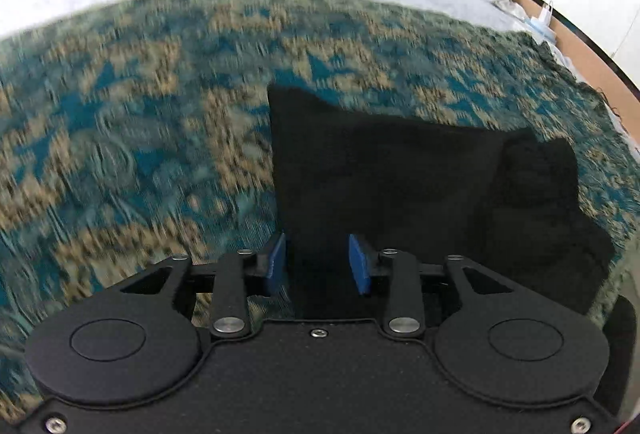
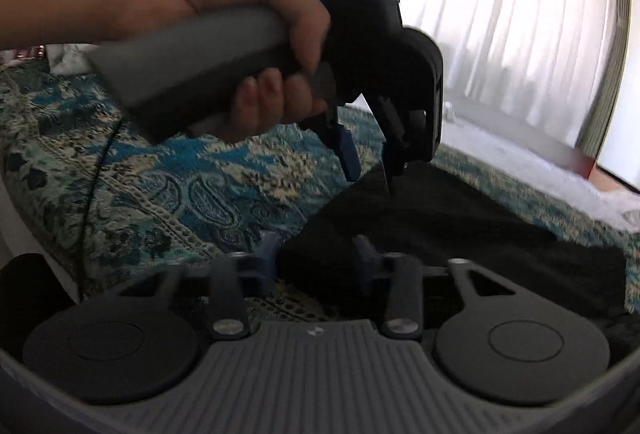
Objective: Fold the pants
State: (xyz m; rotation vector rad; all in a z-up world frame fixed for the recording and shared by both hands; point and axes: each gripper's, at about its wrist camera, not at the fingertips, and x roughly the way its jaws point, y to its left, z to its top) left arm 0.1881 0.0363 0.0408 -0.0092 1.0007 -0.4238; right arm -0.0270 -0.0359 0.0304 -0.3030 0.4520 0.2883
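Over the folded black pants, both grippers' jaws stand partly apart, gripping nothing, left gripper and right gripper.

The left hand-held gripper, black with blue pads, is pointing steeply downward, its jaws standing partly apart with nothing pressed between them. A bare hand is gripping its grey handle. The right hand-held gripper is tilting shallowly down, jaws also partly apart.
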